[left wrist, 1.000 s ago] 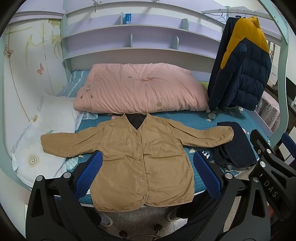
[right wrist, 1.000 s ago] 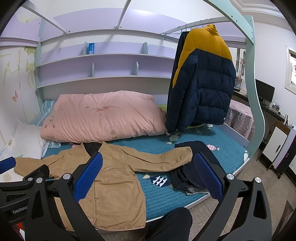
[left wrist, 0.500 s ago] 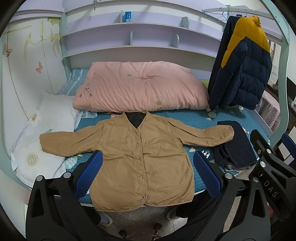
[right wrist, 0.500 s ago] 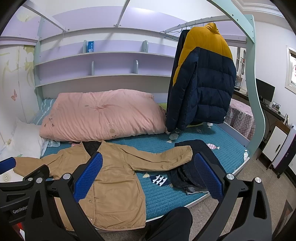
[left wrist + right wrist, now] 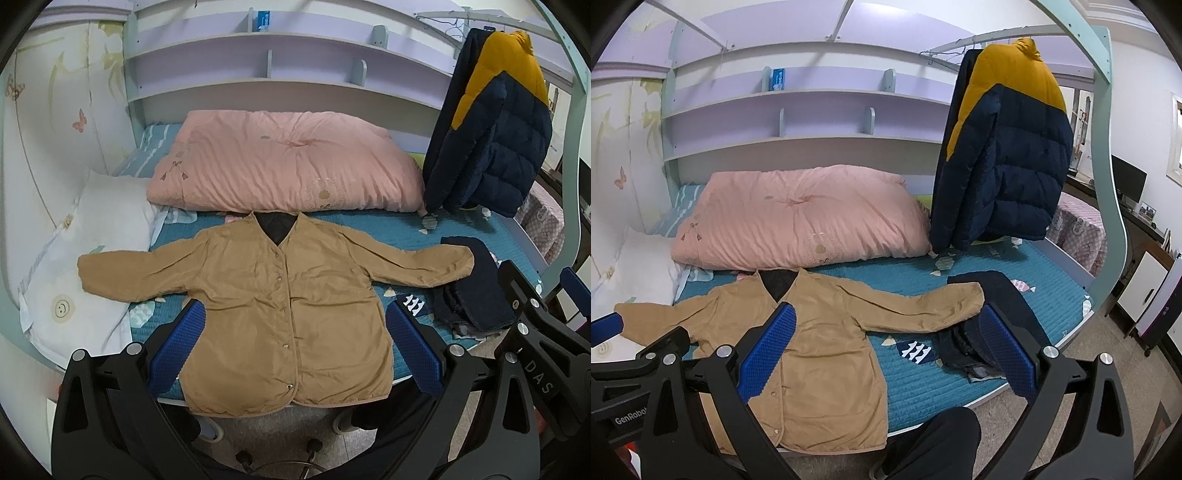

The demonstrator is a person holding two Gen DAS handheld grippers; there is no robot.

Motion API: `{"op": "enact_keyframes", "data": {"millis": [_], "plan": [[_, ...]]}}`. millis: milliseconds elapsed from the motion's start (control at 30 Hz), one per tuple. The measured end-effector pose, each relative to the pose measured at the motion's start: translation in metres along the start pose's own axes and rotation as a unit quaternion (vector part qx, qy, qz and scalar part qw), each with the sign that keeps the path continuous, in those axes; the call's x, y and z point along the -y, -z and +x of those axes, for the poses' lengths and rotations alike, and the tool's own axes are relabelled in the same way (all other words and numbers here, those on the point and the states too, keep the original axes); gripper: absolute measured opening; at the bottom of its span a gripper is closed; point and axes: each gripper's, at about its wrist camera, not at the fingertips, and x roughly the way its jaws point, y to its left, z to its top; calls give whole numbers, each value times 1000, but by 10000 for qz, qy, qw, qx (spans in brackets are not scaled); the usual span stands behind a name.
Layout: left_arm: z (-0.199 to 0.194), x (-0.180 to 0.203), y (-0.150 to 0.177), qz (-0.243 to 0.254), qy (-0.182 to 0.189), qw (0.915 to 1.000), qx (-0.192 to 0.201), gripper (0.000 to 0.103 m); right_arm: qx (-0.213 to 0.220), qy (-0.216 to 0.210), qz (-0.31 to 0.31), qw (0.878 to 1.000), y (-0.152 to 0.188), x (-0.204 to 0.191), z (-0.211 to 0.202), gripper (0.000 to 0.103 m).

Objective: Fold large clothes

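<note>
A tan buttoned jacket [image 5: 280, 291] lies flat, front up, on the teal bed [image 5: 376, 229], sleeves spread left and right, hem hanging over the front edge. It also shows in the right wrist view [image 5: 827, 339]. My left gripper [image 5: 295, 343] is open and empty, held in front of the jacket's lower half. My right gripper [image 5: 886, 350] is open and empty, held off the bed's front edge, facing the jacket's right sleeve [image 5: 916, 306]. The right gripper's body [image 5: 535, 332] shows at the right of the left wrist view.
A pink quilt [image 5: 284, 162] lies behind the jacket. A white pillow [image 5: 77, 266] sits under the left sleeve. Dark folded jeans [image 5: 472, 295] lie by the right sleeve cuff. A navy and yellow puffer jacket [image 5: 1001, 155] hangs from the bed frame. Shelves line the back wall.
Both grippers have drifted slightly; the views shift a little toward the bed. The jacket has not moved and both grippers stay open.
</note>
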Motion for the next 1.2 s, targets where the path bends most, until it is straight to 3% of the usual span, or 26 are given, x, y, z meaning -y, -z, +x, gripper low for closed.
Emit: {"op": "enact_keyframes", "data": {"millis": [367, 633, 967, 1200], "plan": [[38, -55, -4, -468, -234, 9972, -537, 98, -585, -366, -420, 9967, -2, -61, 43, 96], [87, -132, -3, -1126, -500, 9874, -994, 98, -1137, -873, -987, 9847, 2, -141, 95, 96], [153, -242, 16, -2001, -1215, 9606, -1498, 98, -2133, -1949, -1345, 9479, 30, -244, 181, 96], [206, -345, 35, -2339, -2064, 9282, -2028, 98, -2528, -2671, -1111, 9233, 38, -305, 247, 95]]}}
